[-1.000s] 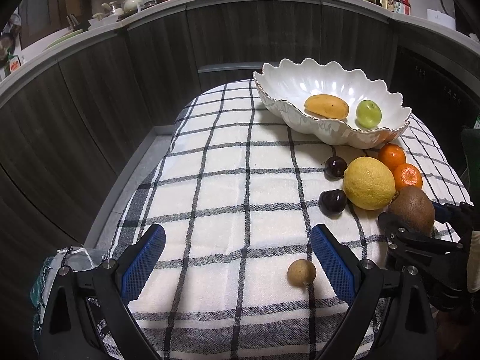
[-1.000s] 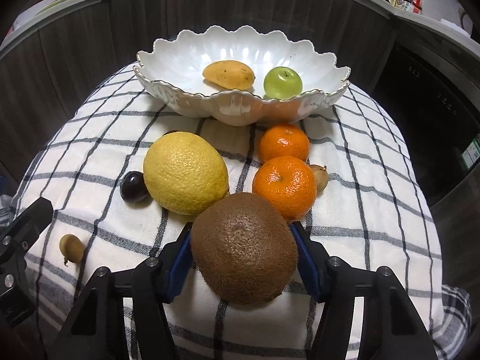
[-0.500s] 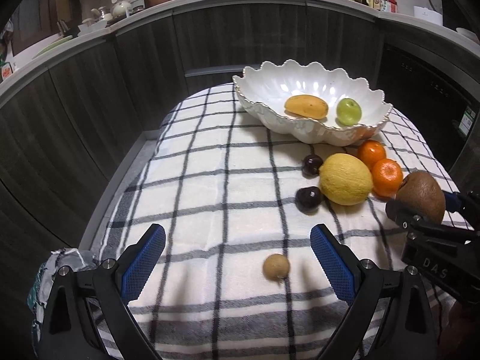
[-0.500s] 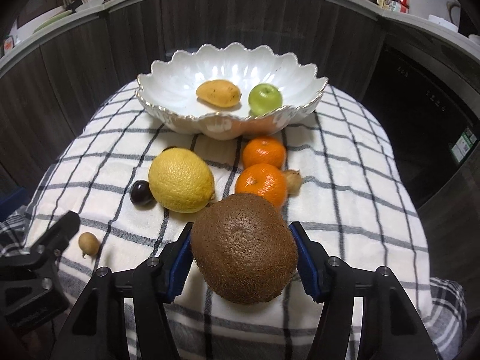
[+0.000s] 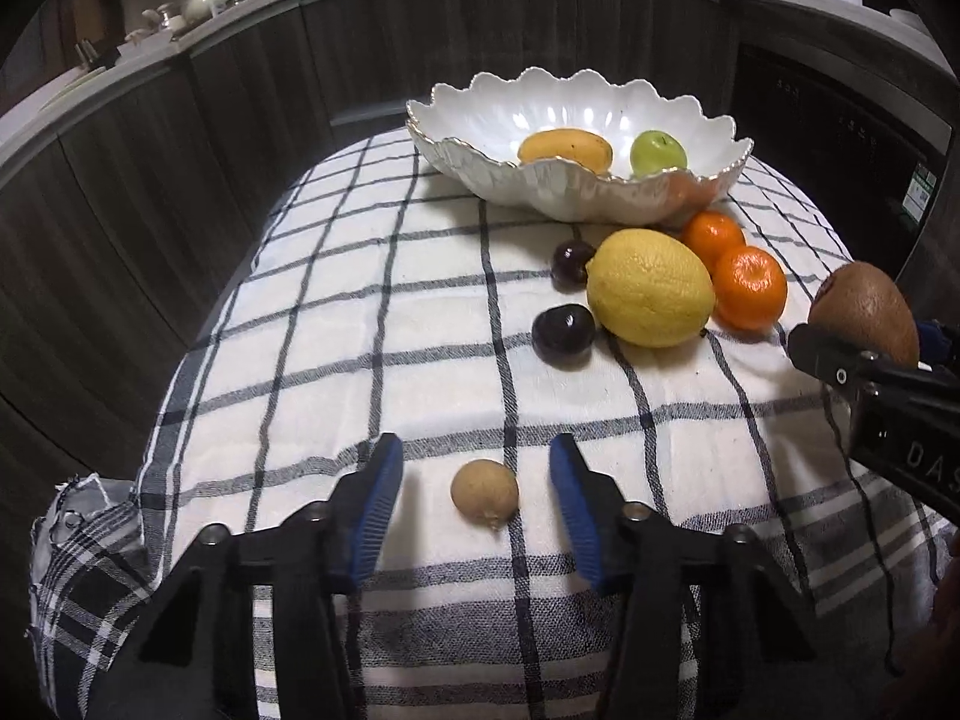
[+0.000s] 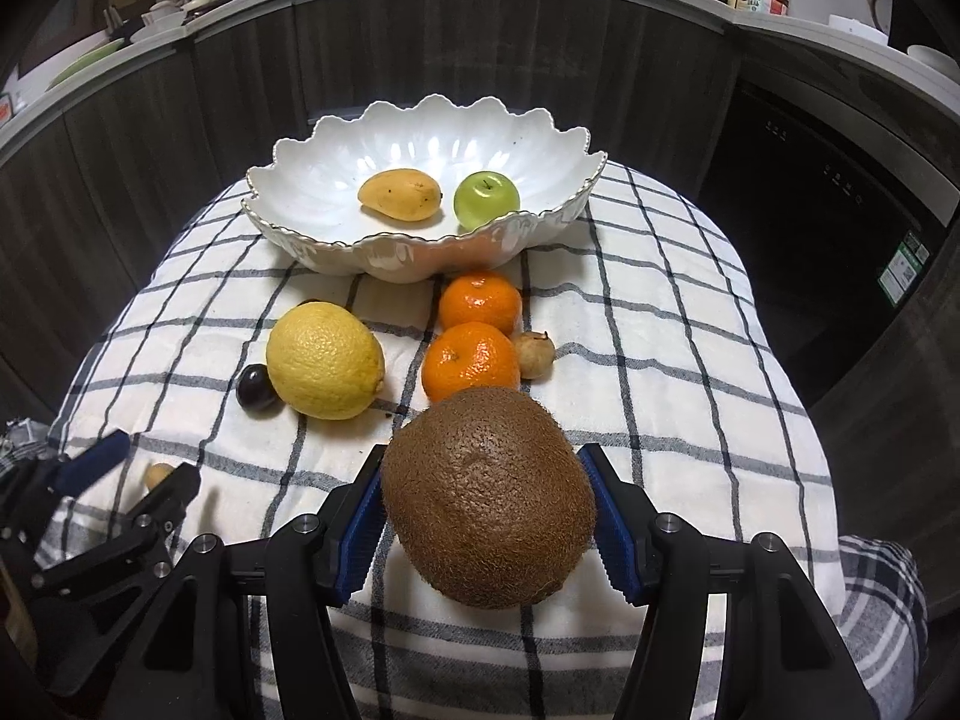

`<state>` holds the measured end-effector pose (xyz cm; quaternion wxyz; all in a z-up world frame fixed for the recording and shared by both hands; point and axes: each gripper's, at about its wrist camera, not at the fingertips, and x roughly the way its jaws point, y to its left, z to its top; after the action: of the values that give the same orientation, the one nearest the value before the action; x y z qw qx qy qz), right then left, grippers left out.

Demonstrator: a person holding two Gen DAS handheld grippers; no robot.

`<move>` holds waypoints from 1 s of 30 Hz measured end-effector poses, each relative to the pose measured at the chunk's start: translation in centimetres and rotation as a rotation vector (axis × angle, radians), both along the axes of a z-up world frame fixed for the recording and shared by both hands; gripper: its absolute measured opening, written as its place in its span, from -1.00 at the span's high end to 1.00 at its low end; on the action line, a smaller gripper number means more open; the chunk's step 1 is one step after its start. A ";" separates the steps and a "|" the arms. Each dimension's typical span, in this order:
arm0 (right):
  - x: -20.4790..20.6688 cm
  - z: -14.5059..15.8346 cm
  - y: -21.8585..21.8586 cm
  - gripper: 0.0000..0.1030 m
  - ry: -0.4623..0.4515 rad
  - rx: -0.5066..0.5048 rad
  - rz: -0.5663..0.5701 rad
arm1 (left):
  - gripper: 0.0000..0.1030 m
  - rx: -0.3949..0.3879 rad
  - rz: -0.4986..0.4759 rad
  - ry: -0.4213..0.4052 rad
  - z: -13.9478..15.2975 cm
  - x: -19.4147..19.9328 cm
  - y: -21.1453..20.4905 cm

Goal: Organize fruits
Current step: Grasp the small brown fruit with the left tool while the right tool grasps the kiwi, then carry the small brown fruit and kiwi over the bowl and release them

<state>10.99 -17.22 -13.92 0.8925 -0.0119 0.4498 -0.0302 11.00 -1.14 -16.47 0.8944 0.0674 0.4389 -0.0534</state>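
My right gripper (image 6: 486,510) is shut on a brown kiwi (image 6: 487,497) and holds it above the checked cloth; the kiwi also shows at the right of the left wrist view (image 5: 864,312). My left gripper (image 5: 477,492) is open, its jaws on either side of a small tan round fruit (image 5: 484,491) that lies on the cloth. A white scalloped bowl (image 6: 300,204) at the back holds a mango (image 6: 399,194) and a green apple (image 6: 486,199). A large lemon (image 6: 324,360), two mandarins (image 6: 471,363) and dark plums (image 5: 564,327) lie in front of the bowl.
A small brown fruit (image 6: 534,353) sits beside the near mandarin. The checked cloth (image 5: 360,324) covers a small table with dark cabinets (image 6: 150,120) behind and to the left. A dark appliance (image 6: 810,210) stands at the right.
My left gripper has moved right and forward, and its jaws have narrowed around the small tan fruit. My right gripper has lifted the kiwi higher and drawn back from the bowl.
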 end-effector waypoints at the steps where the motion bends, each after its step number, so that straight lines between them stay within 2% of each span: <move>1: 0.0 0.0 0.0 -0.21 0.001 0.002 0.001 | 0.16 0.003 -0.005 0.004 -0.2 0.0 -0.1; 12: 0.1 -0.1 -0.1 -0.21 0.004 0.005 -0.002 | 0.53 -0.012 -0.008 0.048 -1.0 0.1 0.0; 19: 0.1 0.1 -0.1 -0.21 0.000 0.006 -0.004 | 0.54 -0.021 -0.013 0.039 -0.6 -0.1 0.0; 27: 0.3 1.4 -0.3 -0.21 -0.027 0.012 -0.005 | 0.54 -0.025 -0.027 0.008 1.1 0.1 0.0; 30: 0.6 2.1 -0.4 -0.21 -0.043 0.014 -0.003 | 0.54 -0.016 -0.034 -0.028 2.3 0.6 0.0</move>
<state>11.61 -17.60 -11.82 0.9021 -0.0042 0.4306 -0.0287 11.61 -1.16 -14.20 0.9000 0.0683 0.4247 -0.0711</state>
